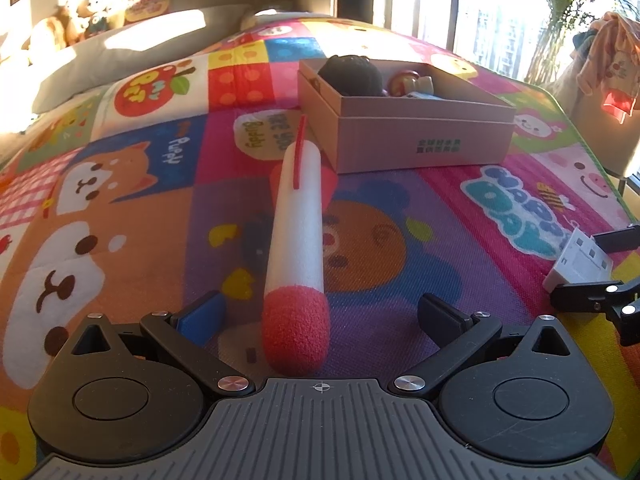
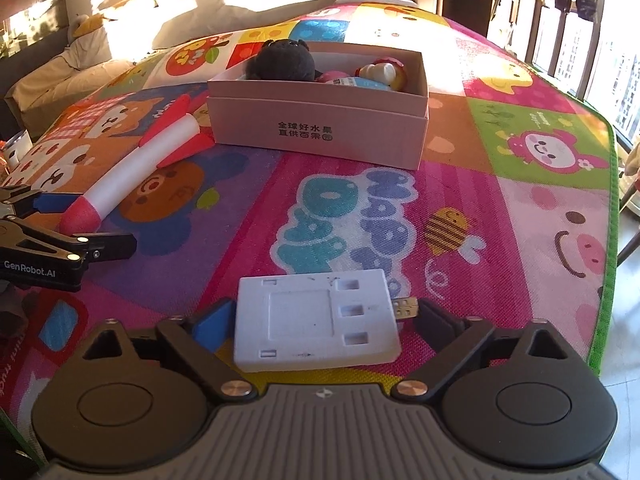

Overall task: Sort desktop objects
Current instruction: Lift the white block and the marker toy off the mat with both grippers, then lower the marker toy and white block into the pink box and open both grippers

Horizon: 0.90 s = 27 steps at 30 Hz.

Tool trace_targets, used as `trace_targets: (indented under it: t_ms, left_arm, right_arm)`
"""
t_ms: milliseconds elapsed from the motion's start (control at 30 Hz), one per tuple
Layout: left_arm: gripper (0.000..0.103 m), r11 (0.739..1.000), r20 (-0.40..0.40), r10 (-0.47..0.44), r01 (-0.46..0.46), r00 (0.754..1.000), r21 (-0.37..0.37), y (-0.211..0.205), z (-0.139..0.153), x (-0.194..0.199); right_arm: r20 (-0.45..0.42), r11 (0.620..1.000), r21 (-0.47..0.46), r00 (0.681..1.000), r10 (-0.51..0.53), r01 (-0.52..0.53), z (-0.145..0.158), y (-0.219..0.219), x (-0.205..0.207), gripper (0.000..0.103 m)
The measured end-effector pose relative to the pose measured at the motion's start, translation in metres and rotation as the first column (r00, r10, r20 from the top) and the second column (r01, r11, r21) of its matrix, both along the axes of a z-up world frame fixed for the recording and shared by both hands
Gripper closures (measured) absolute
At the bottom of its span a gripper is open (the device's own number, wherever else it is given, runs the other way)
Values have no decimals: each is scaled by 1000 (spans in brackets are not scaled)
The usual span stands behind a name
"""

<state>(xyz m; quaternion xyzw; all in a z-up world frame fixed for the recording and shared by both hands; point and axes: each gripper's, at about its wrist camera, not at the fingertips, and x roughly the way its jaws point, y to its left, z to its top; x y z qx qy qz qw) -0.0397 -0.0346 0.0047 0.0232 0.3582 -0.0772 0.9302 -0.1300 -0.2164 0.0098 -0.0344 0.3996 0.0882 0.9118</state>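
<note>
A: On the cartoon play mat (image 2: 520,184), nearest first: the right gripper (image 2: 320,320) had its jaws wide around a white power adapter (image 2: 316,322), apparently not yet clamped. Contact unclear.

B: Left side?

A: The left gripper (image 1: 320,316) was wide open too, straddling the red tip of a foam rocket (image 1: 296,240) lying on the mat. Nothing held.

B: Farther back?

A: The pink cardboard box (image 2: 320,128) already held a black plush toy (image 2: 280,62) and a small red-and-white figurine (image 2: 384,72), plus something blue I couldn't identify.

B: Progress?

A: Partly done, I'd say. Rocket and adapter were left to box.
</note>
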Motion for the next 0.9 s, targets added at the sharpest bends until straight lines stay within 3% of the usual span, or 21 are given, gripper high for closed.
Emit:
trace_targets:
  t_ms: [167, 233, 333, 433, 567, 667, 767, 900]
  left_arm:
    - [0, 999, 47, -5, 6, 999, -37, 4, 15, -1]
    - [3, 1000, 74, -14, 15, 997, -5, 1, 24, 6]
    - [22, 999, 48, -7, 5, 999, 40, -3, 25, 27]
    - [31, 999, 7, -2, 2, 1000, 54, -2, 18, 44]
    - [71, 998, -10, -18, 19, 1000, 61, 0, 14, 44]
    - [72, 998, 16, -37, 37, 999, 49, 2, 25, 25]
    - [72, 995, 72, -94, 95, 993, -4, 1, 55, 2]
    - [72, 987, 221, -137, 151, 966, -48, -9, 110, 7]
  right_arm:
    - [-8, 999, 30, 1000, 19, -19, 8, 3, -9, 11]
    - [9, 999, 33, 1000, 19, -20, 14, 3, -14, 11]
    - [26, 999, 46, 999, 25, -26, 23, 3, -17, 11]
    - [47, 998, 42, 998, 37, -39, 28, 7, -20, 11]
    - [64, 998, 48, 997, 48, -51, 35, 8, -26, 11]
    - [88, 998, 47, 995, 35, -39, 43, 2, -30, 11]
    - [145, 999, 38, 989, 9, -15, 57, -8, -34, 11]
    - [242, 997, 68, 969, -46, 30, 88, -28, -34, 11]
